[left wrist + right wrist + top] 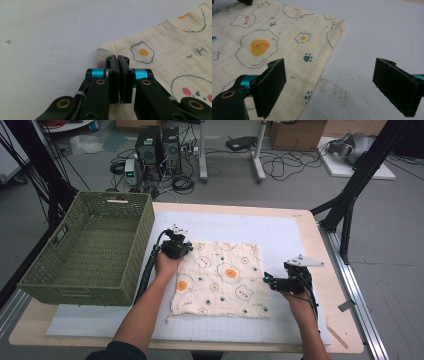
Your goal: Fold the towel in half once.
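The left two-jaw black gripper [119, 60] has flat matte jaws, turquoise metal collars at the pivots and brass-coloured rivets in its glossy linkage arms; small screw holes dot the jaw tips; a thick black cable trails from it beside the forearm (seen from the high view). The right two-jaw black gripper [329, 85] carries rough, foam-like black pads, one turquoise collar and a grey three-cornered plate on top; the person's dark sleeve [112, 351] is short.

The left claw [119, 60] has its jaws pressed together, while the right claw [329, 87] gapes wide.
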Tool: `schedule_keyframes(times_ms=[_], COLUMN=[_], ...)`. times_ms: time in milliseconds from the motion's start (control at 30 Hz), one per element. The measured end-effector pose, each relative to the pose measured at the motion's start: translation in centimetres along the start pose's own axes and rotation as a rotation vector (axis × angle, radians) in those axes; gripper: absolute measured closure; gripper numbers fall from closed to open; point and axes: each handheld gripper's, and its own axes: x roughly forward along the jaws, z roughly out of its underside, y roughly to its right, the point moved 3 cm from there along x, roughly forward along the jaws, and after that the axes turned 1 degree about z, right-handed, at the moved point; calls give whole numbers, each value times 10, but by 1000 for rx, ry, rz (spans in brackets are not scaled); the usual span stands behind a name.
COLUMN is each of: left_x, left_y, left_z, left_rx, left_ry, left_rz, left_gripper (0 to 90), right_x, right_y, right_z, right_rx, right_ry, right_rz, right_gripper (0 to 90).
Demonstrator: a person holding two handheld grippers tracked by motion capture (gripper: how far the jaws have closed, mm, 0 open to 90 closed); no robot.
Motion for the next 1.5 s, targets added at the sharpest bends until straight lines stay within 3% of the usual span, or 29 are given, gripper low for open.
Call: schedule_keyframes(times_ms=[133, 300, 433, 633, 700, 800, 900, 933, 1033, 1100, 1200, 1300, 1400, 1500], left_x=[-1, -1, -1, -2, -3, -4, -5, -6, -10, -12, -16, -21, -25, -30], left_y=[-1, -1, -1, -1, -1, -2, -3, -3, -6, -8, -10, -14, -14, -12], left_z=[0, 0, 0, 0, 0, 0, 0, -1, -4, -7, -11, -16, -17, -18], left_rx=[-15, -11, -17, -17, -11, -18, -25, -22, -37, -72, -84, -129, -131, -121], left_ry=[-1, -1, -2, -4, -7, -4, -1, 1, 27, 66, 101, 160, 172, 171], left_rz=[-1, -3, 1, 8, 10, 15, 22, 22, 17, 19, 12, 22, 23, 46], left_gripper=[872, 872, 872, 872, 872, 872, 872, 872, 872, 872, 872, 872, 872, 872], right_x=[27, 54, 71, 87, 93, 95, 96, 97, 97, 96, 93, 90, 86, 83], right_y=[6, 15, 19, 14, 12, 13, 12, 11, 10, 11, 14, 16, 16, 13], right_z=[-12, -28, -35, -38, -37, -38, -39, -40, -42, -43, -46, -50, -53, -54], right_rx=[8, 12, 11, 41, 27, 36, 47, 31, 22, 27, 50, 53, 57, 41], right_ry=[-71, -94, -135, -118, -144, -140, -142, -146, -156, -145, -99, -63, -18, -15], right_rz=[-7, -11, -2, -4, 7, 26, 26, 25, 36, 49, 51, 68, 72, 58], right_gripper=[204, 394, 452, 567, 584, 654, 831, 866, 878, 880, 882, 882, 882, 881])
